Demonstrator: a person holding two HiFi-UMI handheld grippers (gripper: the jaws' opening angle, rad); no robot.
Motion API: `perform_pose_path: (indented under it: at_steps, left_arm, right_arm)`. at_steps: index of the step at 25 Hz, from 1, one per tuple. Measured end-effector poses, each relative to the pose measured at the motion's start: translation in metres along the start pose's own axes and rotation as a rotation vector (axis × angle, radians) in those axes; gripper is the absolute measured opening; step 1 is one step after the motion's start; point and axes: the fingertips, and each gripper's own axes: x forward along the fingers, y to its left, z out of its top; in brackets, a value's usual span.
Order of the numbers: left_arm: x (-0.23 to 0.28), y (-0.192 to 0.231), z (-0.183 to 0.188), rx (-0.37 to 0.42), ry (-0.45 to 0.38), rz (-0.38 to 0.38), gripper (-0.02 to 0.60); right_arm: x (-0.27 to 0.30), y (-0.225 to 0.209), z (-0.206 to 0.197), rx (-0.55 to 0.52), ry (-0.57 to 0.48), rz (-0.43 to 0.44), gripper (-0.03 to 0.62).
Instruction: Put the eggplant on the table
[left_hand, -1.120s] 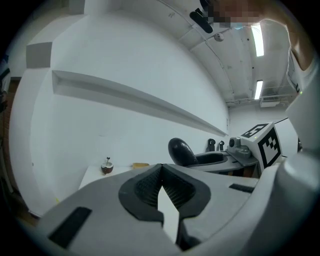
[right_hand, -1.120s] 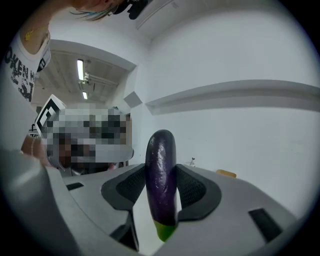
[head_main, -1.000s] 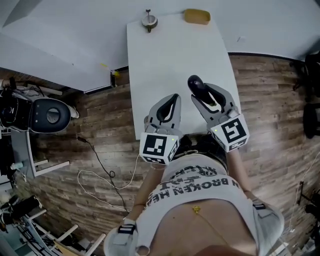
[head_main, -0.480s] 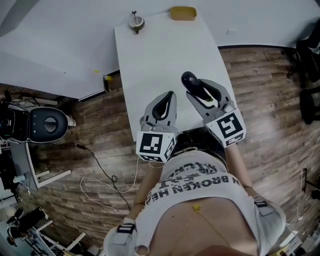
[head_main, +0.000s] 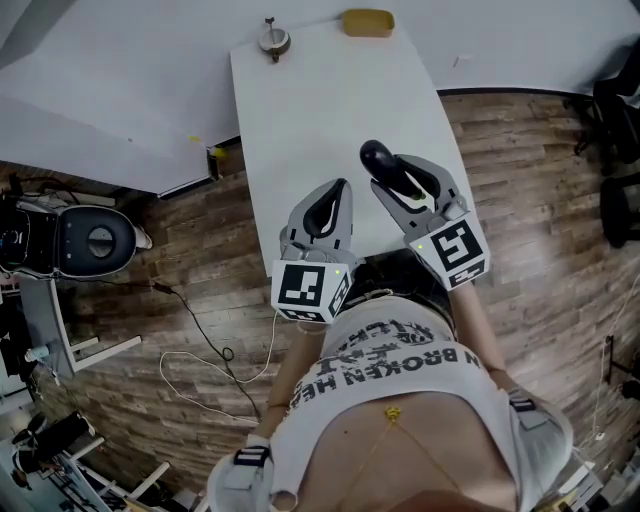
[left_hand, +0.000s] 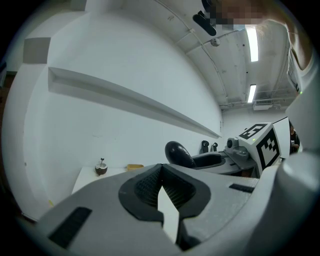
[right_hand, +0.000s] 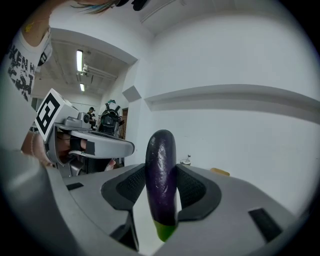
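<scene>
Right gripper (head_main: 398, 180) clenched on eggplant (head_main: 375, 158) over table (head_main: 320, 100); left gripper (left_hand: 160, 170) closed, empty; far end: yellow dish (head_main: 367, 22), brown bowl (head_main: 272, 40).

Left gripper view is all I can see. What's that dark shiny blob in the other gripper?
Observer: An eggplant. The right gripper view shows it purple, with a green stem end at the bottom.
Operator: Is it held tight?
Observer: Yes. The right gripper has its jaws closed on the eggplant's middle, one pad on each side.
Operator: Where is it?
Observer: The head view shows it over the white table, right of the table's middle.
</scene>
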Motion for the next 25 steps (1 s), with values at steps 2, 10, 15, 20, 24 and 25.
perform_pose_path:
  at_steps: [2, 10, 15, 20, 24, 25]
  left_arm:
    - [-0.001, 0.001, 0.001, 0.000, -0.002, -0.001, -0.002]
    - [-0.008, 0.005, -0.002, -0.002, 0.001, 0.009, -0.002]
    - [-0.012, 0.011, -0.006, -0.008, 0.007, 0.022, -0.002]
    - [-0.016, 0.016, -0.012, -0.014, 0.020, 0.034, -0.002]
    - [-0.019, 0.019, -0.014, -0.020, 0.021, 0.043, -0.002]
    - [-0.020, 0.020, -0.015, -0.020, 0.023, 0.045, -0.002]
  right_arm:
    - [0.002, 0.000, 0.000, -0.003, 0.006, -0.001, 0.190]
    - [0.012, 0.003, -0.014, -0.031, 0.051, 0.009, 0.190]
    - [0.024, 0.005, -0.026, -0.048, 0.097, 0.027, 0.190]
    - [0.035, 0.009, -0.042, -0.049, 0.152, 0.052, 0.190]
    - [0.042, 0.011, -0.057, -0.067, 0.197, 0.068, 0.190]
    - [0.044, 0.012, -0.061, -0.074, 0.211, 0.072, 0.190]
